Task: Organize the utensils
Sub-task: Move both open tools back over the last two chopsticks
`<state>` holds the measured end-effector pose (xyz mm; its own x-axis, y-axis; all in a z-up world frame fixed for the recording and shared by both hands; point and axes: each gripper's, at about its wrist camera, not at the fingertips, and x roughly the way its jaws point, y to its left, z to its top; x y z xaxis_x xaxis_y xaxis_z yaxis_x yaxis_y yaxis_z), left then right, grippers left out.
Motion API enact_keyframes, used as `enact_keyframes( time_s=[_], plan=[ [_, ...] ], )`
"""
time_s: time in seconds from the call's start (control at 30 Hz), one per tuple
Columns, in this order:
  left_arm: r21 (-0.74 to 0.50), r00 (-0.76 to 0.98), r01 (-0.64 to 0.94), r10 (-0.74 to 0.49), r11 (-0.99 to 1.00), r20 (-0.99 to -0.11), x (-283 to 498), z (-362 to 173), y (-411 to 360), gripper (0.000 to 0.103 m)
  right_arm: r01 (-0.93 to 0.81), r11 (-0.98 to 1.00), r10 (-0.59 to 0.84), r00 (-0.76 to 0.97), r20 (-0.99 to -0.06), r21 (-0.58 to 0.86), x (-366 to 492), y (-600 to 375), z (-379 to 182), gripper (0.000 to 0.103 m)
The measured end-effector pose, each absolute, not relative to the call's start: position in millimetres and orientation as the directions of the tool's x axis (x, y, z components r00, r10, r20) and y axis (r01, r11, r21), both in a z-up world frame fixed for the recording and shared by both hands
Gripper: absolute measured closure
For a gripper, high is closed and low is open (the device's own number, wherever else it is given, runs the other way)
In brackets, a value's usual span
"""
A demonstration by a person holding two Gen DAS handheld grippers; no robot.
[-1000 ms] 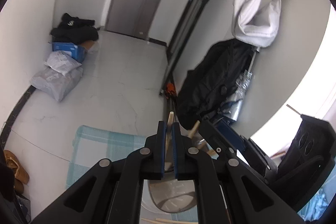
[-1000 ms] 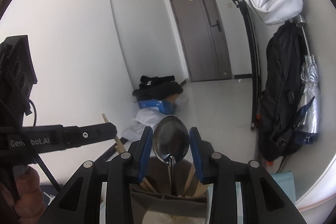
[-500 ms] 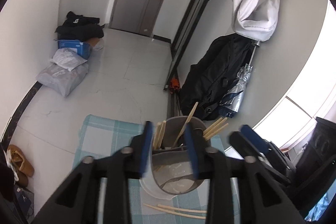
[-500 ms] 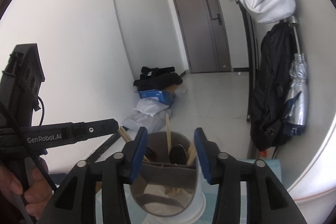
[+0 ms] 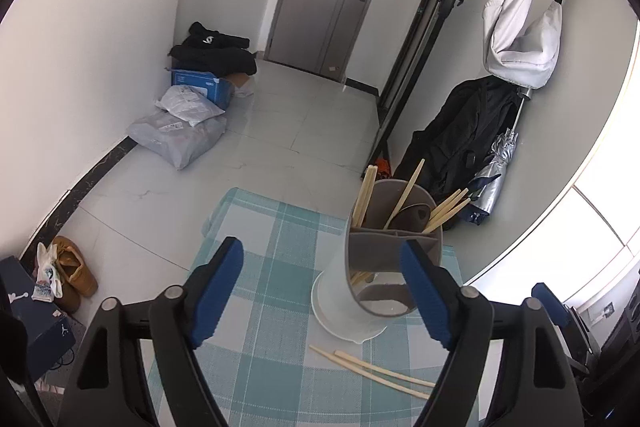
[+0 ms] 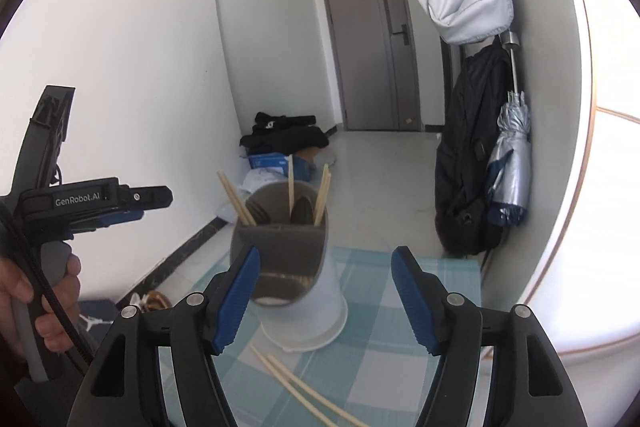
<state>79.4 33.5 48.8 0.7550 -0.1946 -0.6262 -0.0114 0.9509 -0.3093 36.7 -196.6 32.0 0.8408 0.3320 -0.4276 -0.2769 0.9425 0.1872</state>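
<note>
— Left gripper (image 5: 322,265)?
— Jaws spread wide, just been opening, holding nothing. Blue pads either side of bare checked tablecloth (image 5: 256,227), right-hand pad overlapping the holder's lower wall in the picture; touching or not, cannot tell.
— Right gripper (image 6: 326,273)?
— Also open, just been widening, empty. Nothing between the pads but cloth and the white base of the utensil holder (image 6: 282,239), seen just past the left pad.
— Where the utensils?
— Standing in the grey, divided utensil holder (image 5: 394,239), upright on its white cup near the far right of the table. Several pale chopsticks (image 5: 366,197) leaning out of the back compartments at different angles, plus a dark spoon bowl (image 5: 412,217) among them. Seen from the right wrist: chopsticks (image 6: 236,203) fanned left and right, spoon (image 6: 302,209) in the middle.
— Anything left out?
— Two loose chopsticks (image 5: 372,371) lying flat on the cloth just in front of the holder, crossing at a shallow angle; same pair (image 6: 304,393) in the right view.
— The person?
— Only a hand (image 6: 36,303) wrapped round the left gripper's handle, at the left edge.
</note>
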Motion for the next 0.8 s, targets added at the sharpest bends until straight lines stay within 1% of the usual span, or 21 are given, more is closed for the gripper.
enact_keyframes(
  time_s=[0.13,0.27,0.33,0.5,0.57,0.7,0.8],
  plan=[
    [-0.313,0.772,-0.055,-0.159,0.948,-0.615,68,37,40,0.011,-0.295,0.939,0.343,0.821,-0.456,0.175,26,-191,22,0.030],
    [-0.289,0.774,-0.097,-0.111,0.952,-0.624,60,19,40,0.003,-0.297,0.940,0.341,0.793,-0.504,0.169,25,-188,8,0.028],
    [-0.282,0.768,-0.124,-0.088,0.951,-0.634,56,8,43,0.002,-0.299,0.937,0.350,0.772,-0.531,0.182,26,-186,0,0.026],
    [-0.264,0.754,-0.150,-0.063,0.953,-0.654,48,-17,46,0.002,-0.289,0.937,0.347,0.711,-0.612,0.196,35,-183,-22,0.026],
    [-0.269,0.742,-0.159,-0.065,0.950,-0.667,50,-26,48,0.002,-0.297,0.938,0.338,0.682,-0.648,0.177,40,-179,-31,0.026],
    [-0.321,0.721,-0.179,-0.099,0.930,-0.686,55,-30,57,0.002,-0.293,0.941,0.322,0.611,-0.723,0.172,54,-175,-53,0.026],
    [-0.315,0.710,-0.188,-0.093,0.930,-0.698,58,-30,62,0.002,-0.308,0.935,0.323,0.542,-0.776,0.174,67,-170,-71,0.027]
  ],
)
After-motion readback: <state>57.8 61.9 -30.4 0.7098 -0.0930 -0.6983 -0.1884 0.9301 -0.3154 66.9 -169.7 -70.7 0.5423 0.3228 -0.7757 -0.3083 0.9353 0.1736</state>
